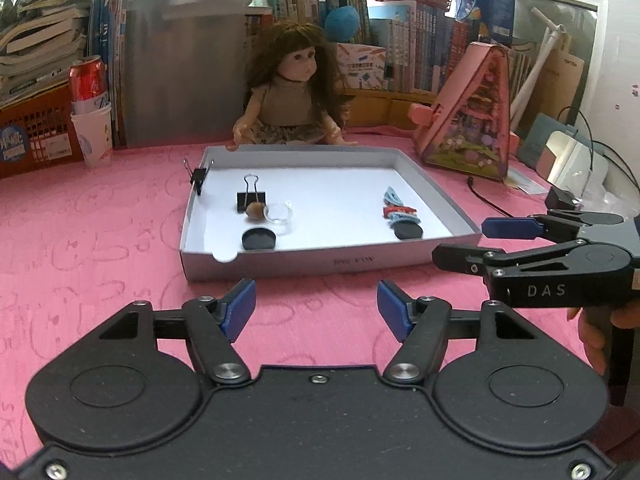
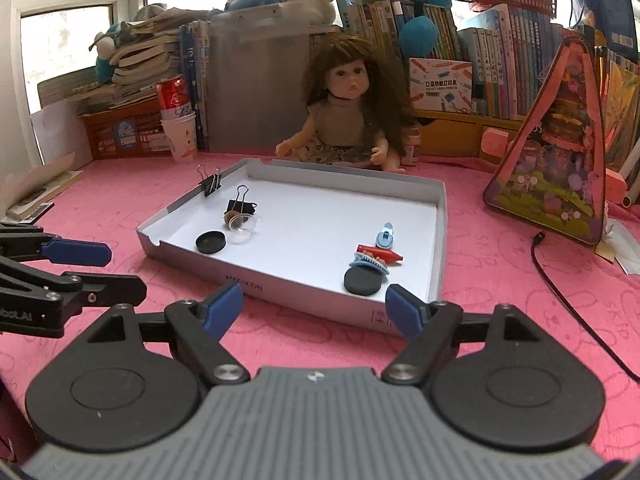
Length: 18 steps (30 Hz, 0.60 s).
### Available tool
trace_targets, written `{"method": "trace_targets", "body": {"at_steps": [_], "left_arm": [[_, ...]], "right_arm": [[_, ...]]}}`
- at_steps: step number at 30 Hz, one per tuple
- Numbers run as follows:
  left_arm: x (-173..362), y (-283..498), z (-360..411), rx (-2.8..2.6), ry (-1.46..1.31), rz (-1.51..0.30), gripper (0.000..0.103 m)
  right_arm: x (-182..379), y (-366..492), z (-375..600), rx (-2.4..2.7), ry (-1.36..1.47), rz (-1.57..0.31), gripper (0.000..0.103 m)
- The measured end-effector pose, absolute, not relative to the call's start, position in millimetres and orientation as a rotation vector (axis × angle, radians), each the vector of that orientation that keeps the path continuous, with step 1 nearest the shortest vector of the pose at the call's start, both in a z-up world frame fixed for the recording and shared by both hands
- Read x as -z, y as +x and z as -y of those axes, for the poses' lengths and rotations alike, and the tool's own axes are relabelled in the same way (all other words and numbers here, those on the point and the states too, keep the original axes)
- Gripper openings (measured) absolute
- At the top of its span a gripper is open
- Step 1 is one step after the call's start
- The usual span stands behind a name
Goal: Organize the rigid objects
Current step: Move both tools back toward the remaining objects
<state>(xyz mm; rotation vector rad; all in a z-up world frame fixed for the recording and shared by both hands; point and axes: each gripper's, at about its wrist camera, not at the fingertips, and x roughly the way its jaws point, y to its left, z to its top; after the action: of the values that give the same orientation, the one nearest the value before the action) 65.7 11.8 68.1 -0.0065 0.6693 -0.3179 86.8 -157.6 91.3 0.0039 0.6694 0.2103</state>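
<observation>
A shallow white box tray (image 1: 320,266) (image 2: 260,280) lies on the pink tablecloth. At its left side lie a black binder clip (image 1: 250,198) (image 2: 240,205), a brown round piece (image 1: 255,210), a clear round piece (image 1: 280,218) and a black disc (image 1: 259,239) (image 2: 211,242). Another binder clip (image 1: 198,178) (image 2: 211,184) grips the left wall. At the right side lie small blue and red clips (image 1: 400,212) (image 2: 380,254) and a second black disc (image 1: 409,232) (image 2: 362,281). My left gripper (image 1: 316,304) (image 2: 124,272) and right gripper (image 2: 314,308) (image 1: 460,242) hover just short of the tray's front wall, both open and empty.
A doll (image 1: 292,92) sits behind the tray. A pink triangular toy house (image 1: 472,120) stands at the right, with a black cable (image 2: 560,280) trailing over the cloth. A red can in a paper cup (image 1: 88,80) stands at the back left. Books and plush toys line the back.
</observation>
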Motion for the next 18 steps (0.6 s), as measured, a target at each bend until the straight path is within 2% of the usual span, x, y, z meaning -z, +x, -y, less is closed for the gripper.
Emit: {"method": "trace_targets", "body": {"at_steps": [18], "left_arm": [[-51,14,-28,0.326,-0.035,-0.736,0.066]], "right_arm": [[-79,52,163,-0.235,0.021,-0.672,0.088]]}}
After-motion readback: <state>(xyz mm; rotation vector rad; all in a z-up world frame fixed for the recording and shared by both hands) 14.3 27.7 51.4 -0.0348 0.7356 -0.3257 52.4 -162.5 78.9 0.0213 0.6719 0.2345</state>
